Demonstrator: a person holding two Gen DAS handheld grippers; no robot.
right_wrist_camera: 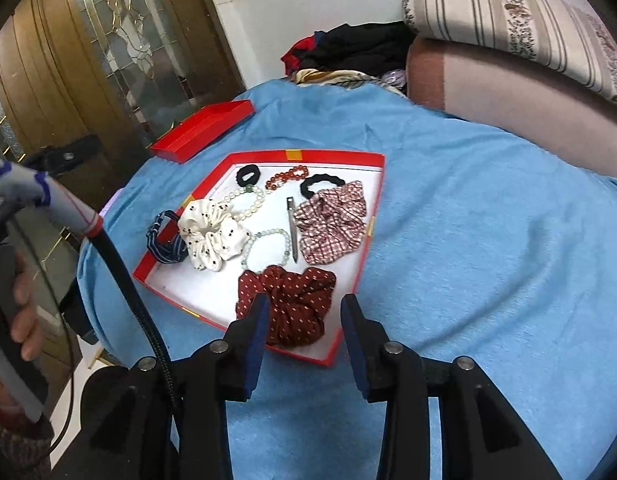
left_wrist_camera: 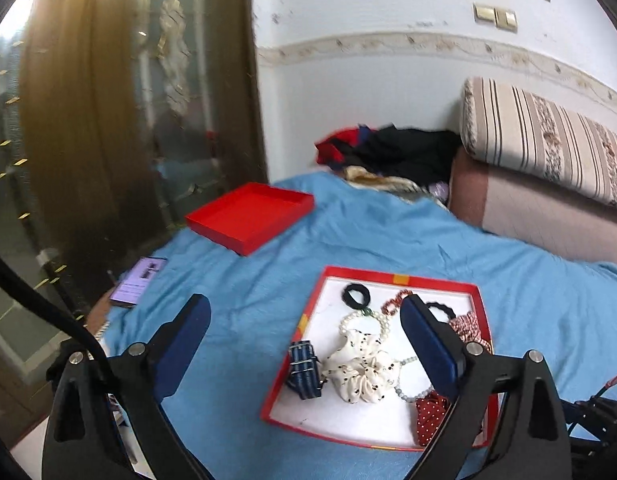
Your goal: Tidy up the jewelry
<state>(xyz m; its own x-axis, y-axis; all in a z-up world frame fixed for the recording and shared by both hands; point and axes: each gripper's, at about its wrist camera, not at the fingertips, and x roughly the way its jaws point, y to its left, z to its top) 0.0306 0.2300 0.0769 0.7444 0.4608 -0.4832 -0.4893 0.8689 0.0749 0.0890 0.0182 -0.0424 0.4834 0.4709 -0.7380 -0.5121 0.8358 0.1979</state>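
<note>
- Red jewelry box (right_wrist_camera: 371,216), white-lined, lay open on the blue blanket (right_wrist_camera: 488,240); its contents were all loose inside.
- Dark red dotted scrunchie (right_wrist_camera: 296,304) sat at the near edge of the box, just ahead of the right gripper.
- Red-and-white checked scrunchie (right_wrist_camera: 332,220) lay along the right wall; a metal clip (right_wrist_camera: 292,228) lay just beside it.
- White dotted scrunchie (left_wrist_camera: 360,372) sat mid-box, touching a pearl bracelet (left_wrist_camera: 364,320) behind it.
- Pale green bead bracelet (right_wrist_camera: 268,244) lay between the white and dark red scrunchies.
- Navy striped band (left_wrist_camera: 304,372) rested over the left wall of the box.
- Two black hair ties (right_wrist_camera: 248,174) and a red bead bracelet (right_wrist_camera: 288,176) lay at the far end.
- Right gripper (right_wrist_camera: 304,320) hovered low over the near box edge, jaws moderately apart, empty.
- Left gripper (left_wrist_camera: 304,320) was held above the blanket, jaws spread wide, empty; its right finger overlapped the box in view.
- Left hand (right_wrist_camera: 22,312) gripped the handle, fingers curled round it.
- Red box lid (left_wrist_camera: 250,216) lay upturned, well apart, near the blanket's far left edge.
- Phone (left_wrist_camera: 138,280) lay at the blanket's left edge.
- Heap of clothes (left_wrist_camera: 388,152) and a striped cushion (left_wrist_camera: 540,140) sat beyond.
</note>
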